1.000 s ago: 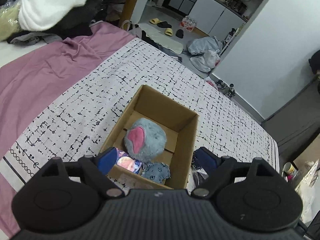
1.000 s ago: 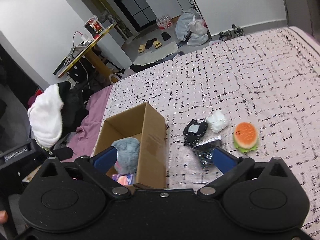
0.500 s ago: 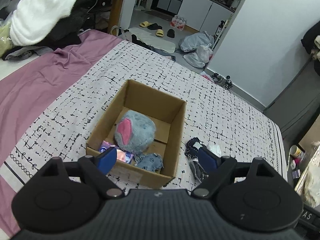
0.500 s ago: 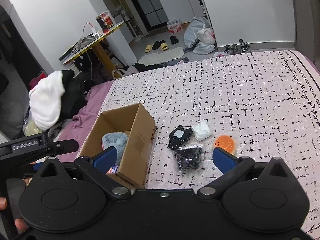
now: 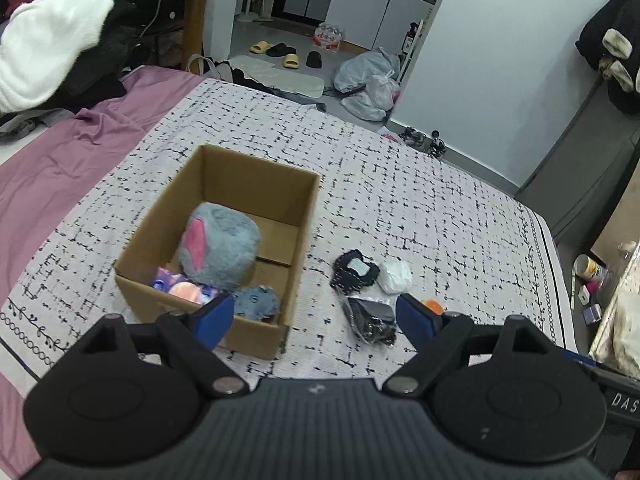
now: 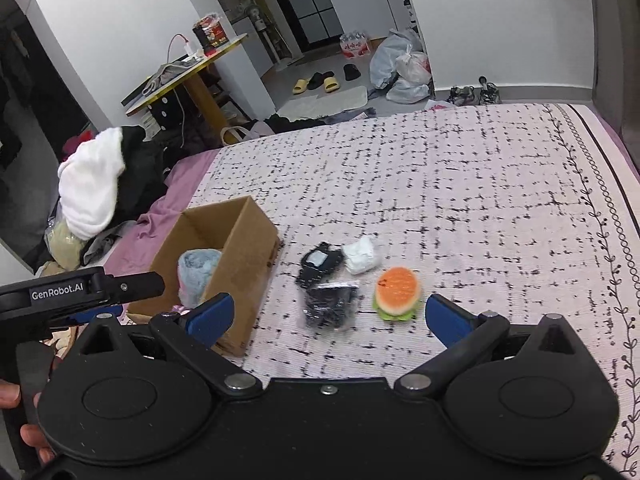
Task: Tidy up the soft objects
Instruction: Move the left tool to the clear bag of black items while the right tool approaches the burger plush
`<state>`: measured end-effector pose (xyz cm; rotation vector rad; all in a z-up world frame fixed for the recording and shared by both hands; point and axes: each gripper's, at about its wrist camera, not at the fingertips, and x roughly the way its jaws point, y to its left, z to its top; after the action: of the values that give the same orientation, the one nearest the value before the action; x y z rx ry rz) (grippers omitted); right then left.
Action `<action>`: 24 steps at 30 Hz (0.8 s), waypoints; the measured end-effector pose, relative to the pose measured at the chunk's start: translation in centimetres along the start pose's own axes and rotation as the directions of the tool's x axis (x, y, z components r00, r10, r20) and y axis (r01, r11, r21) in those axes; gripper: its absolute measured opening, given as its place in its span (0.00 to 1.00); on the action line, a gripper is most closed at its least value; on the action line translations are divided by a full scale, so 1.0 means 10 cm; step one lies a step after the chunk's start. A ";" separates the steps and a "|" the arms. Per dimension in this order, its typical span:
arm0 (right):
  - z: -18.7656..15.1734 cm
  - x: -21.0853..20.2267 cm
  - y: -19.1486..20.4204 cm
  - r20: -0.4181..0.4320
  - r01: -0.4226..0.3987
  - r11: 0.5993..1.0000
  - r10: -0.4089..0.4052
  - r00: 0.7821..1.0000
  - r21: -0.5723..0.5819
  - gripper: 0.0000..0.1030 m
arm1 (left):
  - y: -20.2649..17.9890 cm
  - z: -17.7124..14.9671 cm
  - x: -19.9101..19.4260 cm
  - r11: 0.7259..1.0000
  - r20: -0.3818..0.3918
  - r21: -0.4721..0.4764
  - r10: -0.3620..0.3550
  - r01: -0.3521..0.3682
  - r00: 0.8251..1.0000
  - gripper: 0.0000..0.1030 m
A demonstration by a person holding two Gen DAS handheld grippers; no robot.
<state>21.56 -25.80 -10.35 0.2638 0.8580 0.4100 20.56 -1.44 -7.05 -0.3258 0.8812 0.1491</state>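
On the patterned bedspread (image 6: 460, 184) sits our cardboard box (image 5: 224, 248), already holding a grey plush toy (image 5: 218, 248), a smaller blue-grey soft piece (image 5: 256, 300) and a colourful packet (image 5: 182, 286) in its near corner, so we judge the sorting well begun. Just beside the box, on its right, four things lie loose in a cluster: a black pouch with a pale label (image 6: 320, 262), a white bundle (image 6: 362, 256) touching it, a black bagged item (image 6: 330, 306) nearer us, and a burger-shaped toy (image 6: 398, 292). We hold both tools above the bed and angled down at this cluster. Our left gripper (image 5: 314, 320) has its jaws spread wide with nothing between them; our right gripper (image 6: 328, 314) is likewise spread and empty, framing the bagged item and the burger, probably so either can be picked next.
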 end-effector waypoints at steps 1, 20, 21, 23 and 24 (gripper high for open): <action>0.00 0.00 -0.03 -0.001 -0.006 1.000 0.006 1.000 0.000 1.00 | -0.04 -0.01 0.02 1.000 -0.003 0.001 0.000 0.000 1.000 0.84; 0.00 0.29 -0.55 0.011 -0.077 0.997 0.077 0.997 0.021 1.00 | -0.61 -0.17 0.43 0.998 -0.039 0.061 0.018 -0.016 0.999 0.84; -0.02 0.32 -0.59 0.013 -0.086 0.996 0.086 0.996 0.034 1.00 | -0.64 -0.19 0.45 0.998 -0.031 0.068 0.017 -0.015 0.999 0.84; -0.06 0.37 -0.67 0.011 -0.104 0.993 0.104 0.995 0.064 0.99 | -0.70 -0.24 0.52 0.997 -0.025 0.078 0.028 -0.026 0.999 0.84; -0.07 0.40 -0.70 0.009 -0.109 0.991 0.108 0.994 0.076 0.99 | -0.72 -0.25 0.56 0.996 -0.027 0.081 0.031 -0.029 0.999 0.84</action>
<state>25.07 -30.24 -16.17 0.3827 0.8579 0.4783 24.15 -9.04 -11.29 -0.2397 0.9176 0.1363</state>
